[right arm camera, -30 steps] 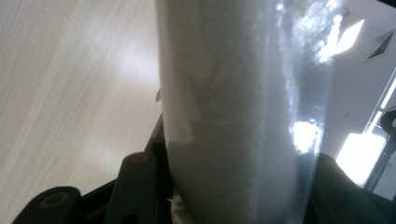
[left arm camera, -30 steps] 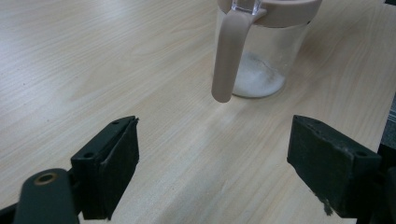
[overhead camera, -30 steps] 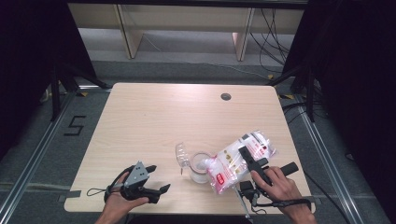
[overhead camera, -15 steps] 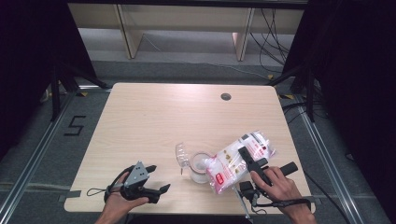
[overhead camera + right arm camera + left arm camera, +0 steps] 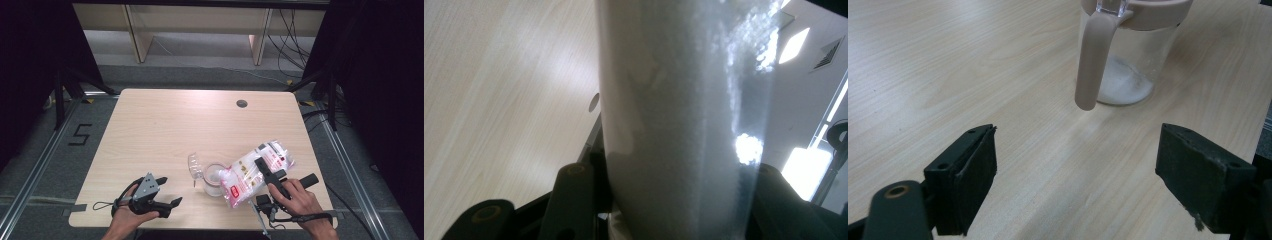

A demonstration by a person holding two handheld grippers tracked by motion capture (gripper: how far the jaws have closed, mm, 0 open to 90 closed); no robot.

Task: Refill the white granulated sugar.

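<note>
pale wood-grain bench [image 5: 165,130] carried a clear plastic jug with a beige rim and handle [image 5: 214,178] near its front edge, right of centre. white granular powder lay in a shallow layer at the bottom of the jug, seen through the wall in the left gripper view. jug's clear flip lid [image 5: 194,165] stood open, tilted up on the left side of the rim. handle hung down toward the left tongs' camera.

left tongs [image 5: 169,192] rested low at the bench's front left, held in the person's left hand [image 5: 131,216], jaws spread wide and gripping nothing; jug stood well apart from them, ahead between the two pads [image 5: 973,175].

right tongs [image 5: 260,167], held in the right hand [image 5: 295,200] at the front right, were closed on a clear plastic bag of white powder with a red-and-white label [image 5: 255,170]. bag was tilted, lower end at the jug's rim, upper end raised to the right. in the right gripper view the bag [image 5: 684,120] stood squeezed between both jaws, contents whitish and granular.

small dark round hole [image 5: 242,103] sat in the bench near the far edge.
</note>
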